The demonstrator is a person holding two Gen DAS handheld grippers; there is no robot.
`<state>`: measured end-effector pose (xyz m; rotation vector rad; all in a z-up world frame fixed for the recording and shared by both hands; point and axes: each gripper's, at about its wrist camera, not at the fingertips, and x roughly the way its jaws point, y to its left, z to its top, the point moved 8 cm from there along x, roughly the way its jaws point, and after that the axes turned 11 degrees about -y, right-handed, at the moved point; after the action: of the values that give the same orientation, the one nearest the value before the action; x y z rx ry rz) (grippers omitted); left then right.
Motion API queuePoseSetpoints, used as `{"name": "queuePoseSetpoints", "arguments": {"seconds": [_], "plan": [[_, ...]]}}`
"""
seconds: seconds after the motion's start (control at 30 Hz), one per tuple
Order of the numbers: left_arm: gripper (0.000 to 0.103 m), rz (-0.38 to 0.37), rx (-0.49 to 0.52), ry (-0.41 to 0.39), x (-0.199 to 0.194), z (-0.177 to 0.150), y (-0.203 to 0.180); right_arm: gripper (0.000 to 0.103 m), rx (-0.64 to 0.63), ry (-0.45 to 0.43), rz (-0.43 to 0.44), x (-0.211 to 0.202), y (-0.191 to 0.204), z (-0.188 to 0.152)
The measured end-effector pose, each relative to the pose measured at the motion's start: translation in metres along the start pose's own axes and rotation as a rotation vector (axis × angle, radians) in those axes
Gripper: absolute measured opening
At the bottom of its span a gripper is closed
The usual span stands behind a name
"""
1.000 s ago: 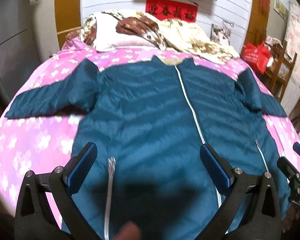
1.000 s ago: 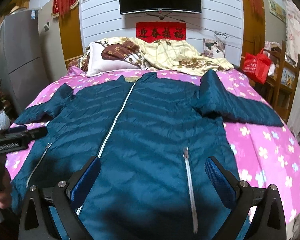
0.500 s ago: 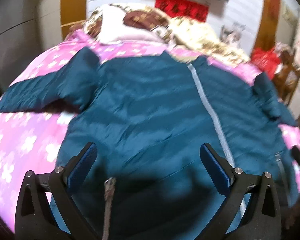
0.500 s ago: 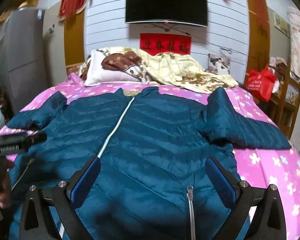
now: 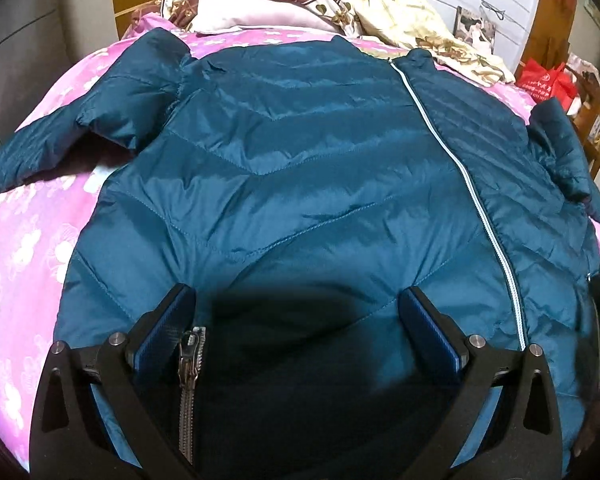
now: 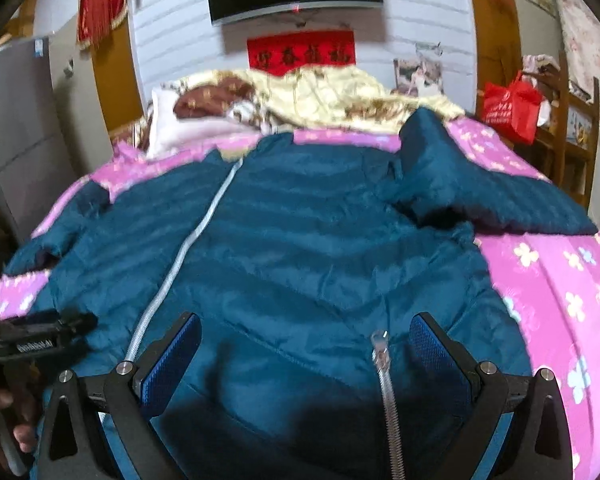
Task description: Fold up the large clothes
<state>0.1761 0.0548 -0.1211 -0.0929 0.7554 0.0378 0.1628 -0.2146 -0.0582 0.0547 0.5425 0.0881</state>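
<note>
Pink floral bed (image 5: 16,248): teal jacket (image 5: 300,184) spread flat, front up, zipped, sleeves out. Your left gripper (image 5: 296,332) and right gripper (image 6: 306,356), wide open and empty, have dropped close over the jacket's hem; folding not yet begun.

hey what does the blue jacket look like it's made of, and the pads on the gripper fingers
Jacket: likely a thin synthetic shell such as nylon, padded; it has a slight sheen and stitched chevron quilting. Zipper: pale, material unclear. Finger pads: blue, matte, finely textured, probably rubber.
</note>
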Motion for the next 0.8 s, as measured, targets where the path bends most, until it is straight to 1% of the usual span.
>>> {"name": "queuePoseSetpoints", "arguments": {"seconds": [0.07,0.13,0.53,0.63,0.8], "plan": [[0.103,0.007,0.005,-0.001,0.001,-0.001,-0.001,0.103,-0.017,0.049,-0.003,0.009,0.002,-0.008],[0.103,0.011,0.007,-0.001,0.002,-0.001,-0.001,0.103,-0.029,0.077,0.001,0.014,0.003,-0.013],[0.103,0.025,0.017,-0.007,0.002,-0.001,-0.002,0.103,-0.057,0.189,-0.037,0.030,0.002,-0.029],[0.103,0.025,0.018,-0.007,0.002,-0.001,-0.002,0.103,-0.054,0.200,-0.037,0.032,0.001,-0.030],[0.103,0.025,0.018,-0.008,0.002,-0.001,-0.001,0.103,-0.050,0.190,-0.034,0.030,-0.002,-0.029]]}}
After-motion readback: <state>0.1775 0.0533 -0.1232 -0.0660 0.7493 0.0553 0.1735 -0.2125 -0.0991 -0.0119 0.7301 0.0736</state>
